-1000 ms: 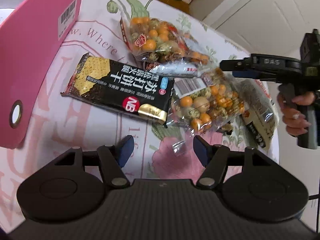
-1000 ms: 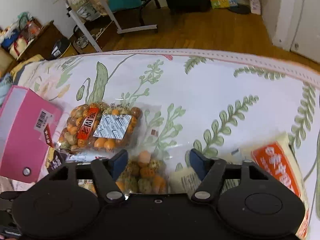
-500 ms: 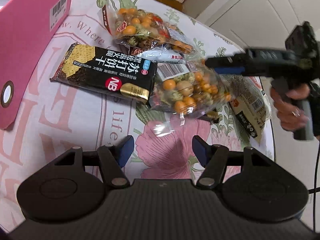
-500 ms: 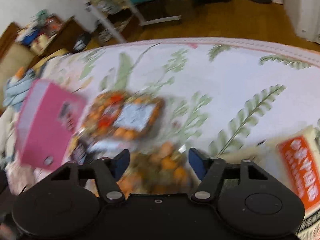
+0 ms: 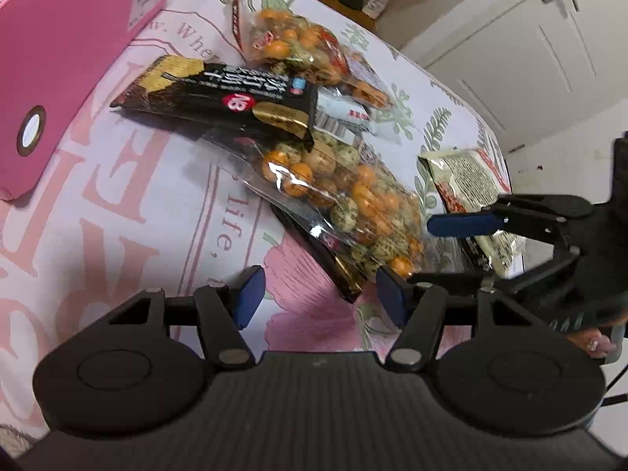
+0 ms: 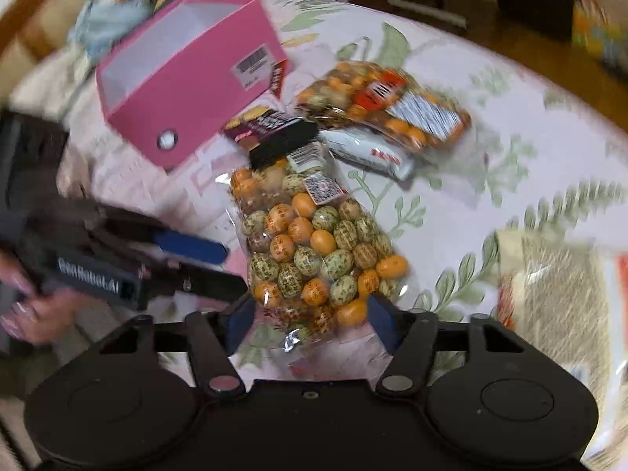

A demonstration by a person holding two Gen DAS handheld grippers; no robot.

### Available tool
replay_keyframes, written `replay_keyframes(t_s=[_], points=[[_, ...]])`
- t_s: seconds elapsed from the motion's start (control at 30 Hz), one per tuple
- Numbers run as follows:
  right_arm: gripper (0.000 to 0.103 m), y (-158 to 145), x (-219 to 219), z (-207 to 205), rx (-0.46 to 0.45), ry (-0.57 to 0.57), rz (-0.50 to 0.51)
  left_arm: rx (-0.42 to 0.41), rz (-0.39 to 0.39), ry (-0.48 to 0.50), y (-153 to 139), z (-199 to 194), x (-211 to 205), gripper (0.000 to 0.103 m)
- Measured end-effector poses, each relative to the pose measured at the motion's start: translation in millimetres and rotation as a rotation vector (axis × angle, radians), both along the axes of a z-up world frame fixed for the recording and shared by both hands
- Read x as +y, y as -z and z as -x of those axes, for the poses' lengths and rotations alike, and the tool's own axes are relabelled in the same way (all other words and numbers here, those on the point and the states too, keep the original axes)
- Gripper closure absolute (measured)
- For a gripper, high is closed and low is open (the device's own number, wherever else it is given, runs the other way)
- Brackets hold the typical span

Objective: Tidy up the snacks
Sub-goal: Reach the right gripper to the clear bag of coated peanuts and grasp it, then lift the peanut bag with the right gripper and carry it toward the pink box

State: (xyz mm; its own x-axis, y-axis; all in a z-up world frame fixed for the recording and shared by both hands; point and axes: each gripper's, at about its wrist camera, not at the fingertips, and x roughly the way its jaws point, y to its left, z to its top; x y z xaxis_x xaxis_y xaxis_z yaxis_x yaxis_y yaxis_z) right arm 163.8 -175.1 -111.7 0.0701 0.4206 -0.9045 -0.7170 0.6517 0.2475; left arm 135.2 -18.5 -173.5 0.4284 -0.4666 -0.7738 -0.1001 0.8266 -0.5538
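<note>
Right wrist shows my right gripper [image 6: 310, 324] open around the crinkly, slippery nut bag's [image 6: 314, 243] near end; left gripper [image 5: 318, 294] open, empty.

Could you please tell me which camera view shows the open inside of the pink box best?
The right wrist view, though blurred: it looks down into the pink box, showing its pale interior and the round hole in its end wall. The left wrist view shows only the box's pink outer side, its barcode label and the hole.

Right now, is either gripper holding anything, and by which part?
Neither holds anything. The right gripper is open around the near end of the nut bag, not clamped; the left gripper is open.
</note>
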Motion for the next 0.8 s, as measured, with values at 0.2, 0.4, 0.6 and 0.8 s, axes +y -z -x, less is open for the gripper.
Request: replay_keyframes(t_s=[0.2,0.4,0.6,0.8], points=[[0.013,4.2,36.3,1.0,-0.17,-0.193,0.09,-0.008,0.026,-0.036,-2.0,-4.1,12.6,0.065],[0.003,28.6,43.8,-33.3,-0.098,-0.179,0.055,-0.096,0.02,-0.046,-9.6,-5.2,15.5,0.065],[0.009,25.6,33.2,-23.9,-0.087,-0.084,0.04,-0.048,0.06,-0.037,-6.9,-11.4,16.6,0.065],[0.01,16.8,30.5,5.0,-0.044,0.116,0.099,0.019,0.164,0.016,-2.3,-11.8,15.6,0.061]])
